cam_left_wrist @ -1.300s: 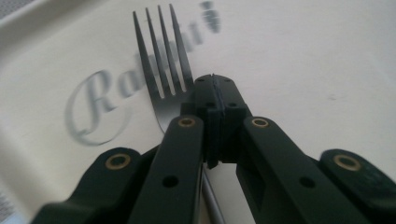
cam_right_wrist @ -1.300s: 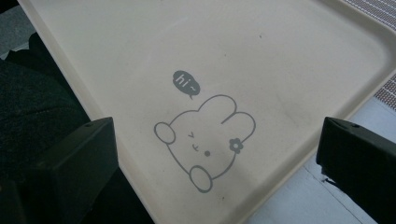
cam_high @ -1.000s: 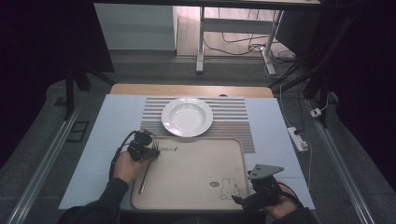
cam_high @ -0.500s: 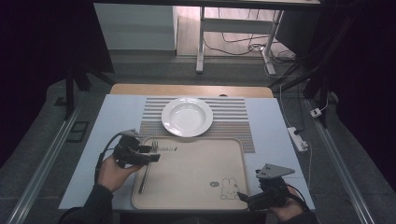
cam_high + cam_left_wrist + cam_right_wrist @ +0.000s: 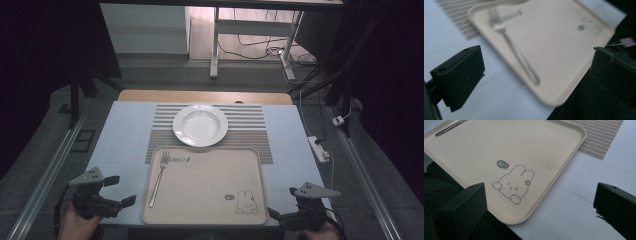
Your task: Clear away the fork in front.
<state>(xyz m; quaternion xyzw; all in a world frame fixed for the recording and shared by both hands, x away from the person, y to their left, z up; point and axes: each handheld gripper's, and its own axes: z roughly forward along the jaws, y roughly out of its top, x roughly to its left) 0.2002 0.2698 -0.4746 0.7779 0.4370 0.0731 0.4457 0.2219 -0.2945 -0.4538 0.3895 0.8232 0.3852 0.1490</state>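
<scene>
A silver fork [image 5: 157, 180] lies along the left side of the beige tray [image 5: 210, 200], tines toward the far edge. A white plate [image 5: 200, 125] rests on the striped placemat [image 5: 250, 132] just behind the tray. My left gripper [image 5: 121, 190] hovers open over the table to the left of the tray's near corner, nothing between its jaws. In the left gripper view the fork [image 5: 516, 52] is blurred, and the left gripper [image 5: 536, 75] has its jaws spread wide. My right gripper [image 5: 283, 202] is open at the tray's near right corner. The right gripper [image 5: 539, 206] frames the tray's rabbit drawing [image 5: 511, 185].
A white power strip [image 5: 319, 148] with its cable lies near the table's right edge. The light blue tabletop [image 5: 125, 135] shows bare on both sides of the placemat. A wooden strip [image 5: 205, 96] runs along the far edge, with metal rails on both sides.
My left gripper has drawn back from the tray's far left corner to the near left of the table. The fork stays on the tray. The right gripper shifted slightly right and back.
</scene>
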